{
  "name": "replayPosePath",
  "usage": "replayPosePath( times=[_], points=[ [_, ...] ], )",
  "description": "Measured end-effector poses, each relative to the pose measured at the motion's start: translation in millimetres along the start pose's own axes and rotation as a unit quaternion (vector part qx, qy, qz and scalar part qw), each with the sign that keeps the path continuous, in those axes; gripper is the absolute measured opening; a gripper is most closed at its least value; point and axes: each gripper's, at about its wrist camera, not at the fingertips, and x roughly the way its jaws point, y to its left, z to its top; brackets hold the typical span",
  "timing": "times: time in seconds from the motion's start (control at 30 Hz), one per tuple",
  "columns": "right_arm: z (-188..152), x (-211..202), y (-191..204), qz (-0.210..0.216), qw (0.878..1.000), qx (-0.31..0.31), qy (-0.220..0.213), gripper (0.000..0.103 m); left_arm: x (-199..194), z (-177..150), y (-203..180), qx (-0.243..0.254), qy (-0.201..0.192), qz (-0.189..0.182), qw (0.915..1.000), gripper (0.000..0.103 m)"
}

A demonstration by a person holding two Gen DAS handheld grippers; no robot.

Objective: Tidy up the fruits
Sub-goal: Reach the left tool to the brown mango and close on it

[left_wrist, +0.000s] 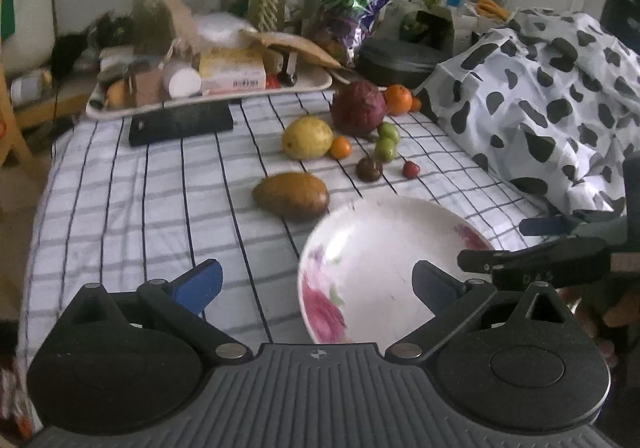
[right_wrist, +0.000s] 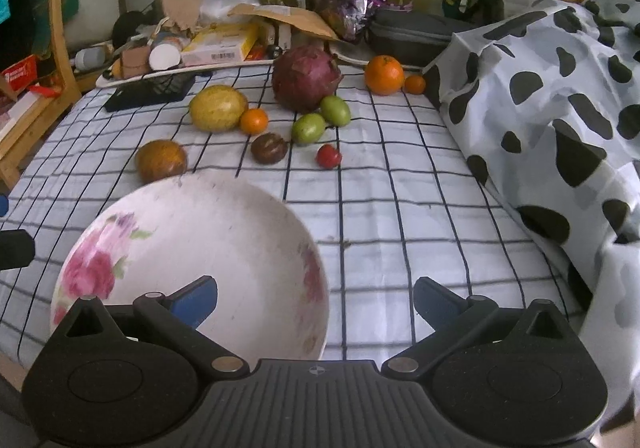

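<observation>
Checked cloth over the desk, cow-print cover heaped along the right edge. White floral bowl at the near edge, nothing in it; seen in both wrist views. Beige tray at the far edge, crowded with boxes, a white-capped tube and a paper bag. Black flat case lying just in front of the tray.

Fruits all loose on the cloth beyond the bowl, none in a container:
- purple dragon fruit, farthest back, centre
- yellow mango, left of it
- brown mango, just beyond the bowl rim
- large orange with small orange touching, beside the cover
- two green fruits, side by side, in front of the dragon fruit
- dark ribbed fruit
- small tangerine, touching the yellow mango
- small red fruit

Left tongs spread wide, released, low over the near cloth and bowl edge. Right tongs likewise spread, released, left finger over the bowl.
</observation>
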Motion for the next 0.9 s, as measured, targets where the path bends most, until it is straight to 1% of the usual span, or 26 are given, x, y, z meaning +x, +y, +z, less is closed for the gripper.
replayPosePath(
  times=[0.07,0.2,0.33,0.4,0.53,0.77,0.9],
  points=[
    [7,6,-4,0.009,1.000,0.002,-0.001,0.103,5,5,3,0.006,-0.003,-0.006,1.0000,0.103],
    [17,14,-4,0.024,1.000,-0.004,0.000,0.103,19,13,11,0.009,0.008,-0.015,0.9998,0.102],
    [25,15,-1,0.047,0.999,-0.012,-0.015,0.103,31,20,18,0.019,0.011,-0.022,0.9995,0.102],
    [29,17,1,0.054,0.998,-0.018,-0.019,0.103,39,26,24,0.015,0.013,-0.025,0.9995,0.102],
    [38,25,2,0.046,0.998,-0.032,-0.022,0.103,55,37,33,0.009,0.021,-0.033,0.9992,0.102],
    [54,39,-10,0.031,0.999,-0.037,-0.023,0.103,85,53,36,0.026,0.047,-0.055,0.9970,0.102],
    [62,47,-16,0.023,0.998,-0.043,-0.027,0.103,102,62,40,0.018,0.063,-0.069,0.9955,0.102]
  ],
)
